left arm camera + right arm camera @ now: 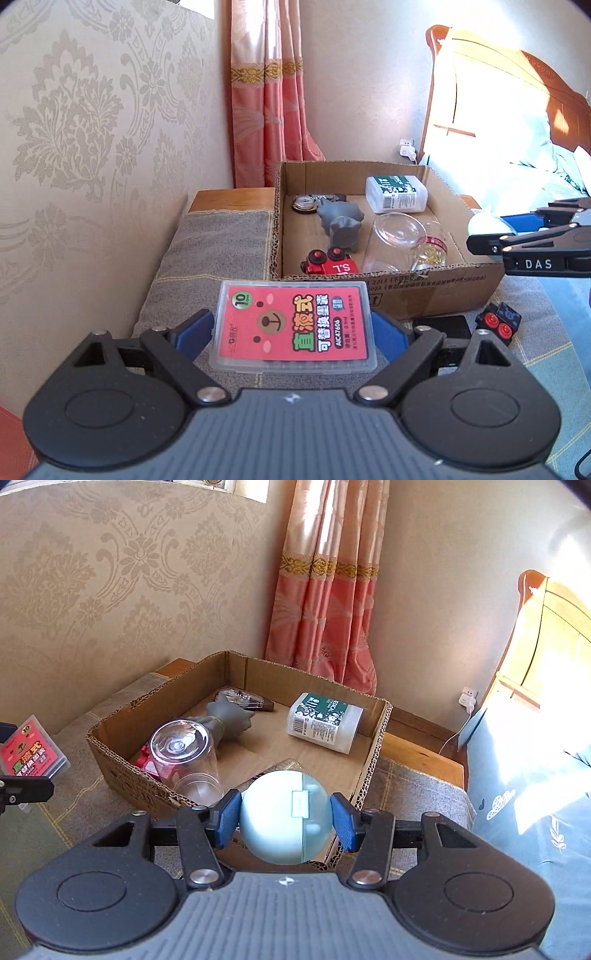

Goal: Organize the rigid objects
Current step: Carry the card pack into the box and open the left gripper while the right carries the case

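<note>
Both grippers loaded, short of the cardboard box [424, 291].
Left gripper [293, 328] pinches clear plastic case [293, 325]; right gripper [284, 818] clamps pale-blue round case [282, 819].

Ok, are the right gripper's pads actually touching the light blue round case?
Touching. In the right wrist view, both blue pads press against opposite sides of the light blue round case, no gap visible.

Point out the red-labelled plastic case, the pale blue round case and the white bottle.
red-labelled plastic case [293, 325], left wrist view, label centre.
pale blue round case [282, 814], right wrist view, front face.
white bottle [325, 722], right wrist view, label.
</note>
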A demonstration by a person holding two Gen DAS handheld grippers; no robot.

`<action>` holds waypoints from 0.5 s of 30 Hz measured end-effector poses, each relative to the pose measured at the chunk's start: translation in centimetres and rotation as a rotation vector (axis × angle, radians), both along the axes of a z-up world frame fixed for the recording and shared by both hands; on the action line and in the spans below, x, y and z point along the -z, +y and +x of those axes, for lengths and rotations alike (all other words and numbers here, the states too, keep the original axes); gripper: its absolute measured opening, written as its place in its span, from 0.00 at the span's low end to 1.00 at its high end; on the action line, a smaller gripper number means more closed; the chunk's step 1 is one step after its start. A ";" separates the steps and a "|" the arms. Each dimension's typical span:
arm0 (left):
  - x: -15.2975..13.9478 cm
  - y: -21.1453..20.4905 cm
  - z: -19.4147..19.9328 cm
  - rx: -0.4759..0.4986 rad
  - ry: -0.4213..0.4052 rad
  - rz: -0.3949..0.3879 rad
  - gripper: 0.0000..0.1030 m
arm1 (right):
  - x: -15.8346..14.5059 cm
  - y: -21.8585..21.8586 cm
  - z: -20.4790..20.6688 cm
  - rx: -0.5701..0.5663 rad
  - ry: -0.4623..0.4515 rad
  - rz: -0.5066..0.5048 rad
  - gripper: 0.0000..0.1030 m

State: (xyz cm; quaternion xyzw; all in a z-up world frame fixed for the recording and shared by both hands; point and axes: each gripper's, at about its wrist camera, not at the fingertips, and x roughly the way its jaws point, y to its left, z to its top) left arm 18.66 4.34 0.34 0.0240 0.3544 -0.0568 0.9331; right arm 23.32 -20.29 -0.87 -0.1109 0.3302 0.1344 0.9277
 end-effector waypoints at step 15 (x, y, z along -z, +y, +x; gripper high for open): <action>-2.4 -0.7 2.9 -0.029 -0.049 0.018 0.88 | 0.2 -1.5 -0.3 0.028 -0.015 0.083 1.00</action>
